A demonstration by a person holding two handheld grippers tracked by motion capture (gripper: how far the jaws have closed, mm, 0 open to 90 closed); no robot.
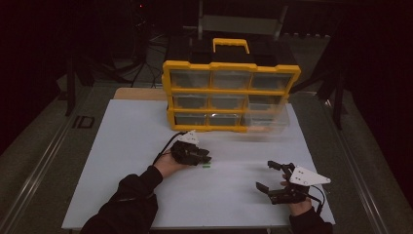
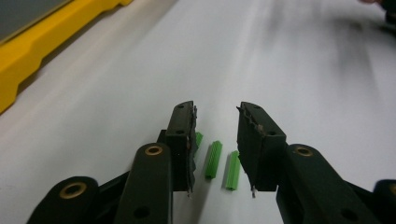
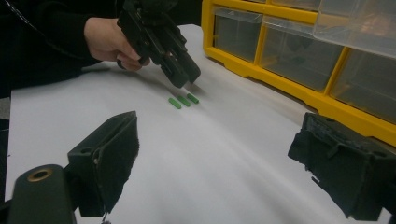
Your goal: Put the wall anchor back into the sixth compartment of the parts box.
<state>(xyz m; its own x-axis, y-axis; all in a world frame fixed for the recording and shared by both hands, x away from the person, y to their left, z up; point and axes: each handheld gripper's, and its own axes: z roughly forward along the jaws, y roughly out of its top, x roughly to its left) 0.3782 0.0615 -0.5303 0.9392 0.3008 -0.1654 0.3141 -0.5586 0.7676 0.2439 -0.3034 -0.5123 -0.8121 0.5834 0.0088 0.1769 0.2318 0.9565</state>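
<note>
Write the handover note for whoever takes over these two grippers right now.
Left gripper: low over the white table sheet, jaws part-closed and straddling three small green ribbed plastic plugs, nothing gripped yet.
Right gripper: jaws wide open, empty, off to the right.
Yellow plastic organiser with clear drawers: stands upright at the back; one clear drawer is pulled out at lower right.
Done: plugs lined up between the left jaws.
Left: pinch a plug, lift it, probably to the pulled-out drawer.

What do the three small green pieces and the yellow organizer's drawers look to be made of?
Green pieces: likely moulded plastic, matte, with ribbed sides, possibly wall plugs. Organizer: glossy yellow plastic frame, by its moulded edges; its drawers look like clear plastic, see-through with soft reflections.
</note>
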